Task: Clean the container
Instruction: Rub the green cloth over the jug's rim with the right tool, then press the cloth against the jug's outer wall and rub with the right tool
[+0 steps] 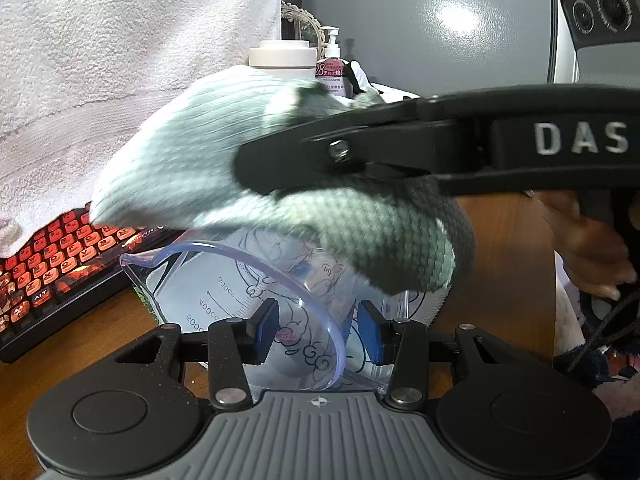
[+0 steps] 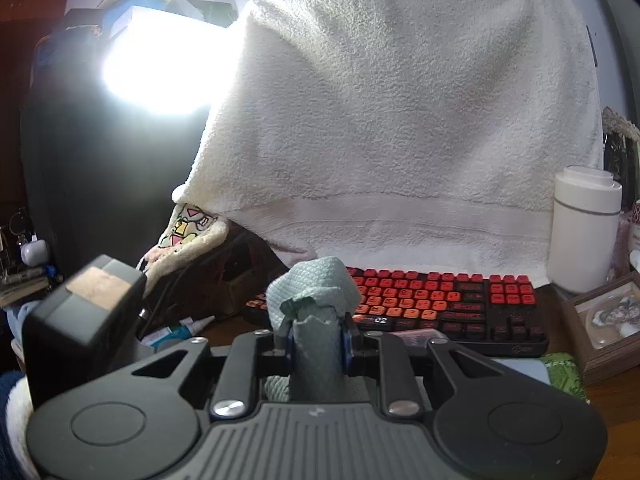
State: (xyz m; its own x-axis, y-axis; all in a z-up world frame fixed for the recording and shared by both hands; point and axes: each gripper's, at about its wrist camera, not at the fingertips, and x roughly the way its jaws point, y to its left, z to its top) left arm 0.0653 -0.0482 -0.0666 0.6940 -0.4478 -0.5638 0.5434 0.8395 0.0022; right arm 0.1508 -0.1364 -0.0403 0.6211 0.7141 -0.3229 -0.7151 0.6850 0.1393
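While the clear measuring cup [image 1: 256,300] is gripped at its rim between the blue pads of the left gripper [image 1: 318,330], tilted with its mouth turned toward the camera above the wooden desk [image 1: 496,264], a bunched green cloth [image 1: 224,160] is carried above it by the right gripper [image 2: 318,338]. That gripper's jaws are seen closed tightly on the cloth [image 2: 316,304], which bulges out ahead of the pads. No contact between cloth and cup interior can be confirmed, as the cloth is blurred and appears just over the rim. Wiping is therefore judged to be at an early or intermediate stage; whether the inside is clean cannot be told. A red-keyed keyboard [image 2: 440,304] and a draped white towel [image 2: 400,120] lie behind.
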